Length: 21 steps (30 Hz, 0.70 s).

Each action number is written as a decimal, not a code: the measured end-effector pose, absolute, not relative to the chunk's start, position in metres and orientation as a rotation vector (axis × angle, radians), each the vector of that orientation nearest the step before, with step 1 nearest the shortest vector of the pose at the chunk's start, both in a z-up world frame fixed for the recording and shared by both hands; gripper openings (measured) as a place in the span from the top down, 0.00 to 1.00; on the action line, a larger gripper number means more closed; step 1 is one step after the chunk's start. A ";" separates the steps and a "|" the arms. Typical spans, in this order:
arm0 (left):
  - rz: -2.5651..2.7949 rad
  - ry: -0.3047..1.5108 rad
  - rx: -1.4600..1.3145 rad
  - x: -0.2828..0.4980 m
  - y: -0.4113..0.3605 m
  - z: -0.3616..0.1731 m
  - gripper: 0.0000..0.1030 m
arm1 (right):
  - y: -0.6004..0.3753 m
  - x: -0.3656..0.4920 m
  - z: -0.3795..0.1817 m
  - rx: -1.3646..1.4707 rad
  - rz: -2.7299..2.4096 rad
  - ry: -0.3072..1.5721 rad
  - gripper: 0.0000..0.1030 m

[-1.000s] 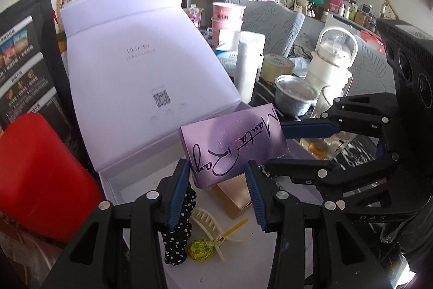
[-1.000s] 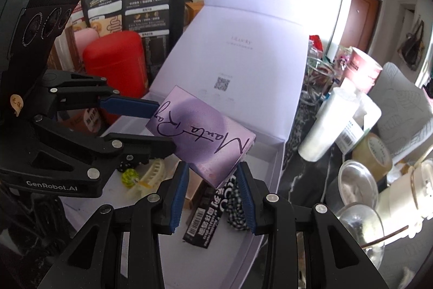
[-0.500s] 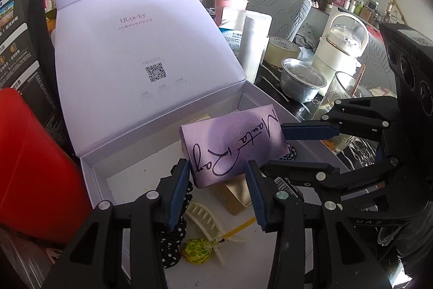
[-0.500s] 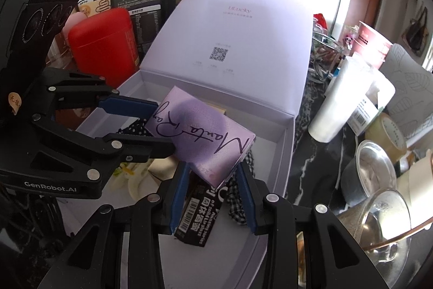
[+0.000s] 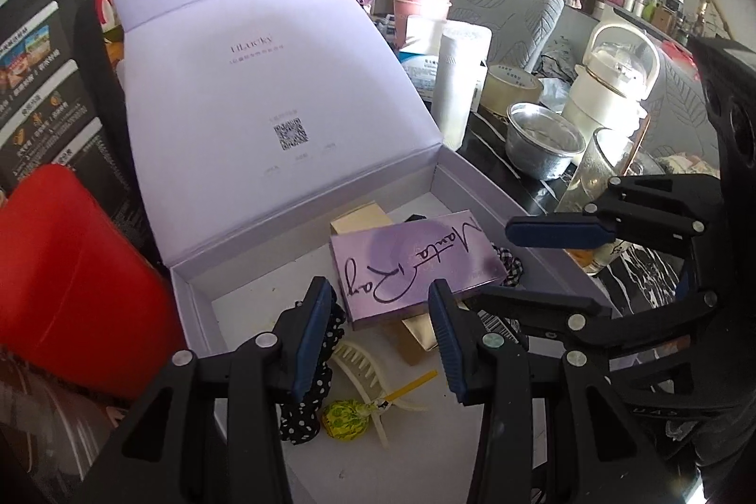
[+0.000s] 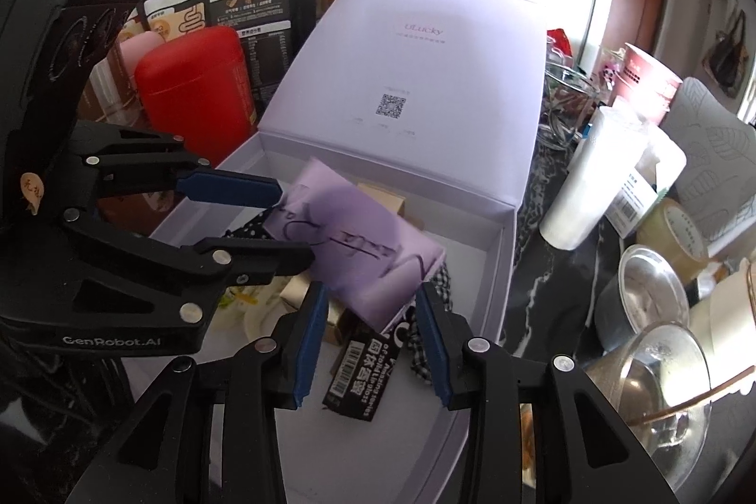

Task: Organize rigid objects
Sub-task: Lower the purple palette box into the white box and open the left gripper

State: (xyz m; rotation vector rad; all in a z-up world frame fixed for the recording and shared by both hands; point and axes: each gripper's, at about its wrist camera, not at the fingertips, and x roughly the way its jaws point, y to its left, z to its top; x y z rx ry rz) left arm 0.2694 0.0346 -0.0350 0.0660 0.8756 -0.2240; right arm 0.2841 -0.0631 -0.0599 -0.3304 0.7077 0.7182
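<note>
A purple "Manta Ray" box (image 5: pixel 416 263) lies inside the open lilac gift box (image 5: pixel 463 183), resting tilted on a gold box (image 5: pixel 359 218) and other items; it also shows in the right wrist view (image 6: pixel 359 253). My left gripper (image 5: pixel 382 329) is open, its jaws apart just in front of the purple box. My right gripper (image 6: pixel 373 334) is open too, jaws apart near the purple box's corner. Each gripper shows in the other's view, the right one (image 5: pixel 534 268) and the left one (image 6: pixel 279 225). Neither holds anything.
In the gift box lie a polka-dot scrunchie (image 5: pixel 307 390), a cream hair claw (image 5: pixel 364 367), a lollipop (image 5: pixel 345 419) and a black barcode packet (image 6: pixel 364 376). A red canister (image 5: pixel 61 268) stands left. A foil cup (image 5: pixel 543 145), tape roll (image 5: pixel 512 88) and glass (image 6: pixel 661 376) stand right.
Both grippers have opened and let go of the purple box, which has dropped into the gift box. Both grippers have pulled back and up slightly.
</note>
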 end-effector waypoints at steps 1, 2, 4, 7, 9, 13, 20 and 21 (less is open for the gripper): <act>-0.217 0.871 0.064 0.267 0.035 -0.032 0.59 | -0.064 0.282 -0.058 -0.327 0.713 0.704 0.62; -0.213 0.869 0.061 0.266 0.034 -0.030 0.59 | -0.066 0.281 -0.055 -0.321 0.708 0.701 0.62; -0.202 0.865 0.054 0.262 0.035 -0.024 0.59 | -0.069 0.278 -0.052 -0.309 0.703 0.697 0.60; -0.176 0.857 0.054 0.254 0.035 -0.015 0.59 | -0.073 0.272 -0.045 -0.300 0.688 0.687 0.60; -0.166 0.850 0.051 0.249 0.035 -0.009 0.59 | -0.075 0.267 -0.041 -0.296 0.678 0.681 0.60; -0.138 0.836 0.043 0.239 0.034 0.004 0.59 | -0.080 0.254 -0.031 -0.288 0.660 0.659 0.58; -0.091 0.797 0.027 0.213 0.036 0.027 0.59 | -0.091 0.230 -0.012 -0.268 0.608 0.632 0.58; -0.085 0.793 0.025 0.210 0.036 0.031 0.59 | -0.092 0.226 -0.010 -0.267 0.600 0.627 0.56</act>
